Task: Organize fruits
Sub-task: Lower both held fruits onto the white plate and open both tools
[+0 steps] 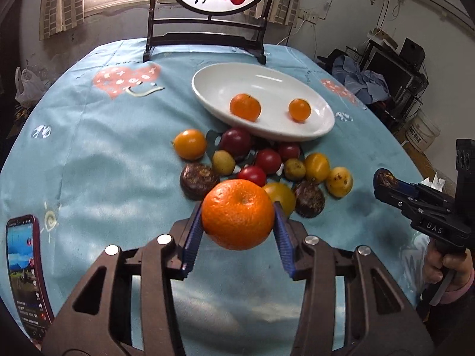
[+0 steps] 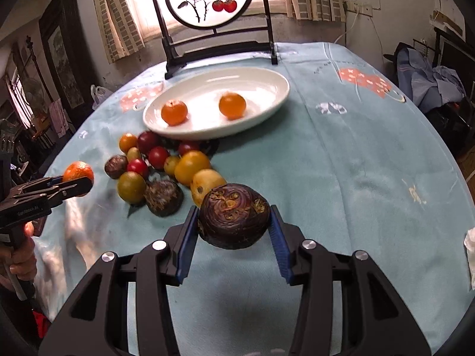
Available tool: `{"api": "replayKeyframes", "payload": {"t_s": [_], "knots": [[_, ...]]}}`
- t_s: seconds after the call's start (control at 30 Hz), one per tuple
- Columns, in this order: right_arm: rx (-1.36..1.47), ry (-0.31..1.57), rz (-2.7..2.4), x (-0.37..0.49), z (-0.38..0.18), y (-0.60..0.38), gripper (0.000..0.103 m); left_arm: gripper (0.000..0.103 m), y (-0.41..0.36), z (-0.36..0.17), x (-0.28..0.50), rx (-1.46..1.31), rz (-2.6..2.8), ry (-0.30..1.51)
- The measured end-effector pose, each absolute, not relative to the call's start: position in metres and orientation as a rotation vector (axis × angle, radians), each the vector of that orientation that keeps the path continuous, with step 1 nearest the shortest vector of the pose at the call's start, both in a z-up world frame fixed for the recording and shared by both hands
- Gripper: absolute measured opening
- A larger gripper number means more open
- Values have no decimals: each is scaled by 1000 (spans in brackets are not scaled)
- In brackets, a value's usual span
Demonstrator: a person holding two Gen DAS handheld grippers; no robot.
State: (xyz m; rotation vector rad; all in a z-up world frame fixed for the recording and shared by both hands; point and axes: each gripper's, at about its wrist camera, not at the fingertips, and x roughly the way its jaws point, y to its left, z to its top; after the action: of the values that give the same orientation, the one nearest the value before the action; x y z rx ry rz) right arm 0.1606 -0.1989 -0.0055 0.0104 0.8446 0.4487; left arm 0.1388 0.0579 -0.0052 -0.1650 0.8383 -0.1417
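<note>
Left hand-held gripper point(image 1: 237, 222) clamps my orange point(image 1: 237, 214); right hand-held gripper point(image 2: 234, 222) clamps a dark bulb point(image 2: 233, 216) above the surface point(image 2: 341, 163).

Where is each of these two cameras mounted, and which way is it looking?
Left wrist: on the left gripper, facing the white oval plate; it grips a large orange mandarin.
Right wrist: on the right gripper, gripping a dark brown ridged bulb; a hand shows left.
Shared: plate, fruit pile, each other's gripper.

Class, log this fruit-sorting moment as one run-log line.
left claw: shut on mandarin | right claw: shut on water chestnut | white plate: two mandarins | pile: unsorted
</note>
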Motion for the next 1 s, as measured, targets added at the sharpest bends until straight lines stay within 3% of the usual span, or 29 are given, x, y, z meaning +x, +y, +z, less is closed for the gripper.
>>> {"api": "replayKeyframes", "payload": {"t_s": [0.4,0.67,1.0], "knots": [[11,752,501,247,32,-149,47,46,33,36,251,-127,-155,780],[-2,813,529,308,13,-116,47,46,42,18,337,-138,-113,875],[-64,822,552,324,-1,-100,49,50,50,-16,368,-148,-54,962]]}}
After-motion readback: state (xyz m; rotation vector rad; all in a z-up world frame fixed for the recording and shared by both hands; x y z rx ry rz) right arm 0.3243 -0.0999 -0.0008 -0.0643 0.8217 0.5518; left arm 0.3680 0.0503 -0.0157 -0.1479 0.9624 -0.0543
